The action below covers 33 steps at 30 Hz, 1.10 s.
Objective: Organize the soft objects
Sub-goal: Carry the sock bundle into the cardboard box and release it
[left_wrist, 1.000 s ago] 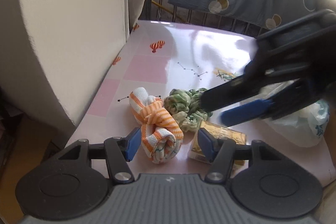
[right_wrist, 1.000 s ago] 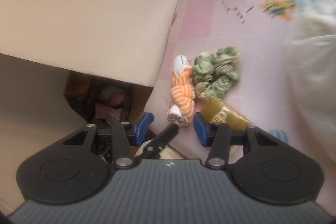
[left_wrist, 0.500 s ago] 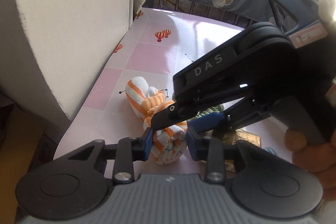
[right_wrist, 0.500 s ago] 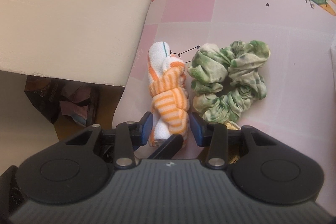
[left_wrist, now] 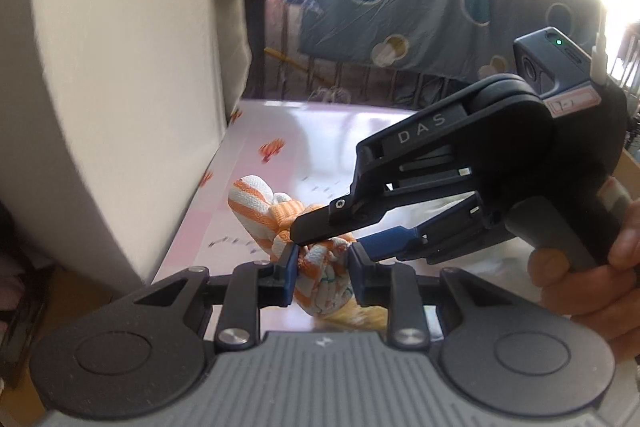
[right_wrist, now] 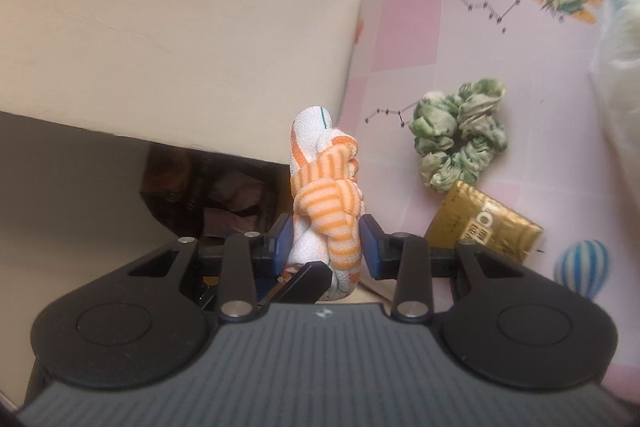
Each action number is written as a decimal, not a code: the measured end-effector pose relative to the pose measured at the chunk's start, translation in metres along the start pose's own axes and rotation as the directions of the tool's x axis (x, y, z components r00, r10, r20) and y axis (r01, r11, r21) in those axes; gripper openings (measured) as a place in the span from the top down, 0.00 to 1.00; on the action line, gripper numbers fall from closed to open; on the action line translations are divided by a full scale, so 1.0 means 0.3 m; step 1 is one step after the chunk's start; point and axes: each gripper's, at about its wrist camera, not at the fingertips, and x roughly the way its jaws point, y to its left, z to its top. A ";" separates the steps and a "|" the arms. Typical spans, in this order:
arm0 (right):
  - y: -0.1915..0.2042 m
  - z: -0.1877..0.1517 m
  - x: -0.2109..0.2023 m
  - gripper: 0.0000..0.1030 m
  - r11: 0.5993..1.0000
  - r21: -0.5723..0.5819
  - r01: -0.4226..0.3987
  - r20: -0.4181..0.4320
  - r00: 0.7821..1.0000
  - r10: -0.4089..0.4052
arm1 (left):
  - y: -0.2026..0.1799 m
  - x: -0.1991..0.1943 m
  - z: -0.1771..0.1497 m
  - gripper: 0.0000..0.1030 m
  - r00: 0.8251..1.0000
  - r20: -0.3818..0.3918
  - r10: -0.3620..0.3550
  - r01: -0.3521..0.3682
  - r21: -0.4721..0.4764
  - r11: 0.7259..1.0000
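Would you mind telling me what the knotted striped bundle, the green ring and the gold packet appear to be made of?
Knotted striped bundle: soft knitted or terry-like fabric, matte; fine ribbed weave and orange-white stripes show.
Green ring: thin gathered cloth, probably a scrunchie; puckered ruffles, mottled green dye, matte.
Gold packet: likely foil or metallised plastic; shiny gold surface with creases, though blurred.

I see the knotted cloth [right_wrist: 326, 195], white with orange stripes and a thin teal line, standing nearly upright and lifted off the pink table [right_wrist: 404, 39], pinched at its lower end. The green-and-white scrunchie [right_wrist: 460, 139] lies flat on the table, well apart from the cloth, its near edge touching a gold packet [right_wrist: 484, 223]
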 end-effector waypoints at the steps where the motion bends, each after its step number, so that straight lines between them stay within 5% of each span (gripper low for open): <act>1: 0.000 -0.007 -0.048 0.66 1.000 -0.003 -0.011 0.020 1.000 0.011 | -0.037 -0.023 0.012 0.73 1.000 0.016 -0.011 0.011 0.016 1.000; 10: -0.117 -0.106 -0.610 0.66 0.999 -0.001 -0.052 0.279 0.959 0.050 | -0.463 -0.122 0.119 0.73 0.973 0.109 -0.202 0.178 0.200 0.964; 19: -0.445 -0.242 -1.173 0.65 0.988 0.153 0.018 0.507 0.857 -0.094 | -1.003 -0.021 0.142 0.73 0.880 0.034 -0.473 0.441 0.311 0.842; 25: -0.686 -0.292 -1.404 0.65 0.957 0.282 0.074 0.547 0.806 -0.223 | -1.284 0.188 0.138 0.73 0.839 -0.075 -0.539 0.532 0.328 0.781; 29: -0.823 -0.279 -1.428 0.65 0.931 0.339 0.137 0.527 0.792 -0.308 | -1.392 0.351 0.150 0.73 0.822 -0.162 -0.547 0.569 0.295 0.768; 33: -0.911 -0.249 -1.404 0.64 0.904 0.360 0.232 0.468 0.793 -0.390 | -1.455 0.461 0.155 0.69 0.823 -0.239 -0.515 0.567 0.298 0.768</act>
